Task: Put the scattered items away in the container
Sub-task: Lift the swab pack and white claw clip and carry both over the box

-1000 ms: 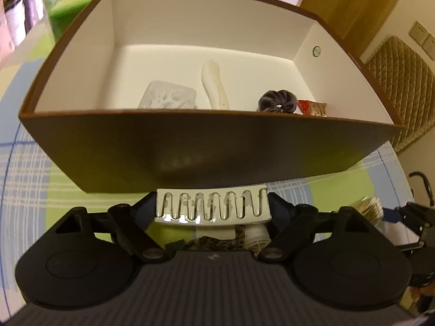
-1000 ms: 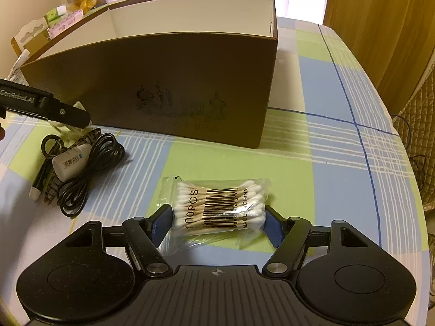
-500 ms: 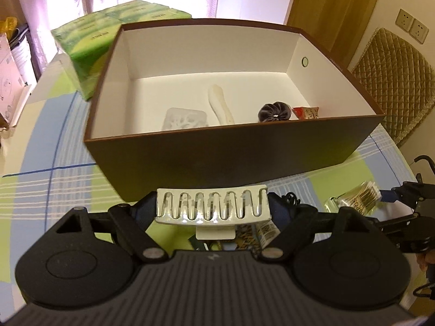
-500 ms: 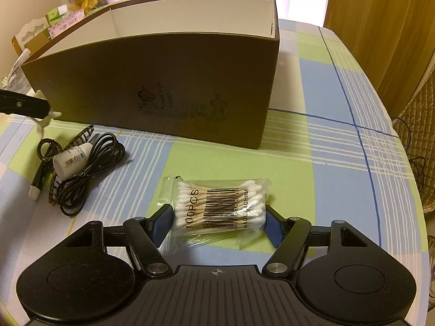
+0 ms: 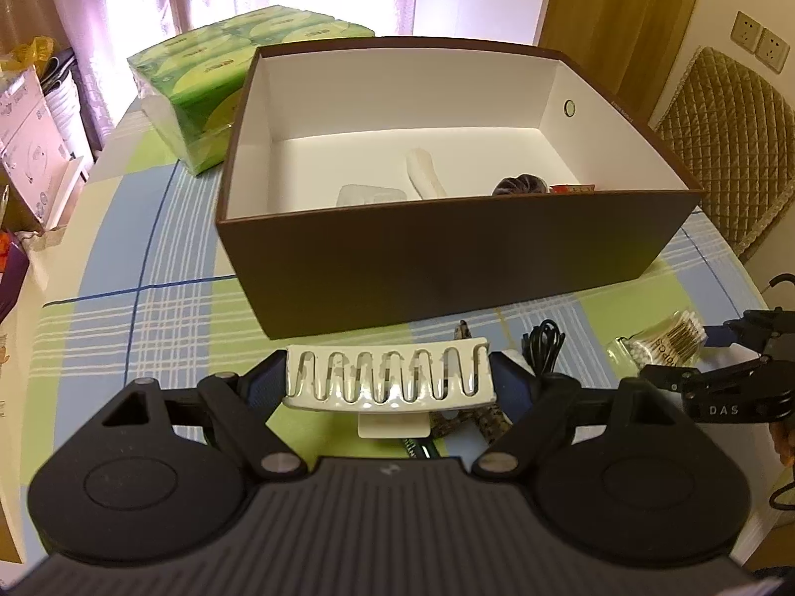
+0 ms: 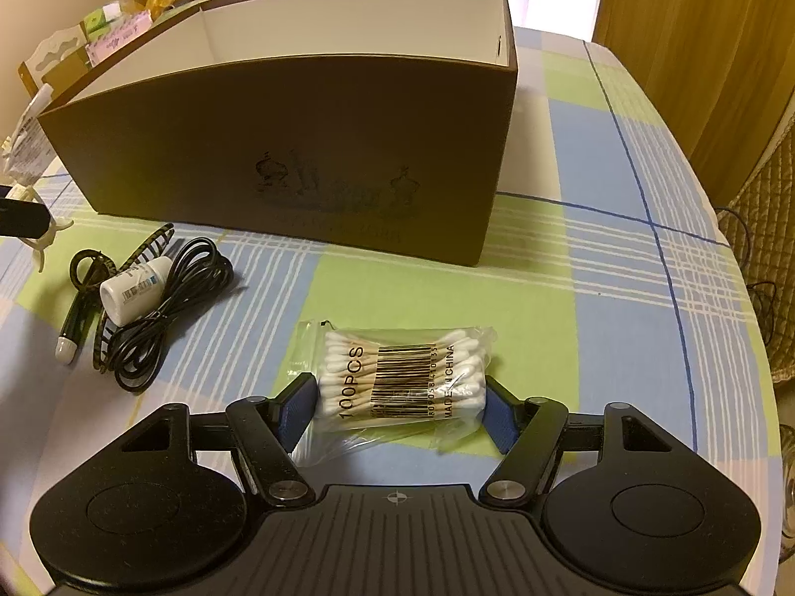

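My left gripper (image 5: 390, 381) is shut on a cream hair claw clip (image 5: 387, 380) and holds it above the table, in front of the brown box (image 5: 447, 258). The box holds a white tray, a white piece, a dark scrunchie and a red packet. My right gripper (image 6: 400, 397) has its fingers around a bag of cotton swabs (image 6: 397, 377) lying on the checked tablecloth, touching both ends of it. A black cable (image 6: 169, 313), a small white bottle (image 6: 131, 295), a pen (image 6: 74, 323) and a patterned hair clip (image 6: 144, 248) lie left of the swabs.
A green tissue pack (image 5: 233, 84) stands behind the box on the left. A quilted chair (image 5: 730, 159) is beyond the table's right edge. Cartons and bags stand off the table's left side (image 5: 30, 149).
My left gripper has drawn back and risen with the clip, so the box looks smaller and farther. My right gripper's fingers have closed in on the swab bag.
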A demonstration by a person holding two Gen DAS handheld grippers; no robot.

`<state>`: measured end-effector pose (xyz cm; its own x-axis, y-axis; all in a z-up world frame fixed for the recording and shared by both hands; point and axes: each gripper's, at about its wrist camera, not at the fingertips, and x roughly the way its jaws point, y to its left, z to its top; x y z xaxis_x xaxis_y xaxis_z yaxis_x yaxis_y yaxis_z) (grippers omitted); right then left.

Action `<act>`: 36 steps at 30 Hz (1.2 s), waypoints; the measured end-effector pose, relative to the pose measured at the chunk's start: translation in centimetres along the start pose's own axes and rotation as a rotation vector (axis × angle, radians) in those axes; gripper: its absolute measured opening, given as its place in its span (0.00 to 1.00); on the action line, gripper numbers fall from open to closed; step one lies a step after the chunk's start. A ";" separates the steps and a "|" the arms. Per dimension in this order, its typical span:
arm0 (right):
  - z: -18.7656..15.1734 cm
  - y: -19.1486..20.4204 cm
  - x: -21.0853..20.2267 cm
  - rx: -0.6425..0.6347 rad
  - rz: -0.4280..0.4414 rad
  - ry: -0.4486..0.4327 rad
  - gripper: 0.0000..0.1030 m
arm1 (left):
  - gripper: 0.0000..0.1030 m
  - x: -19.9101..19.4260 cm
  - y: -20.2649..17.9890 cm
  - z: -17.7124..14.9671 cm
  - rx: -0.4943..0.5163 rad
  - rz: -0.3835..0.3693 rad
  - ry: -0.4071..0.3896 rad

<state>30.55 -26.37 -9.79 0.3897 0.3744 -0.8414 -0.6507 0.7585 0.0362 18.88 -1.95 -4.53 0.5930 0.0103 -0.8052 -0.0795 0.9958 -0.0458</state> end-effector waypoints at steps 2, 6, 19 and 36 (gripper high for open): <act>0.0 0.1 -0.2 -0.004 0.003 0.004 0.67 | 0.79 -0.3 0.1 -0.1 0.002 0.006 -0.004; 0.0 0.5 -0.5 -0.018 0.016 0.011 0.67 | 0.79 -0.8 0.2 -0.3 0.002 0.016 -0.007; 1.0 1.0 -3.1 -0.021 0.070 -0.031 0.66 | 0.79 -1.6 0.1 -0.3 0.010 0.026 -0.018; 2.5 1.1 -6.1 0.008 0.153 -0.090 0.66 | 0.79 -2.5 -0.5 0.2 0.041 0.018 -0.042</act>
<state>29.07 -26.47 -3.29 0.3431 0.5319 -0.7742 -0.7017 0.6930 0.1651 17.58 -2.46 -2.36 0.6250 0.0307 -0.7800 -0.0575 0.9983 -0.0068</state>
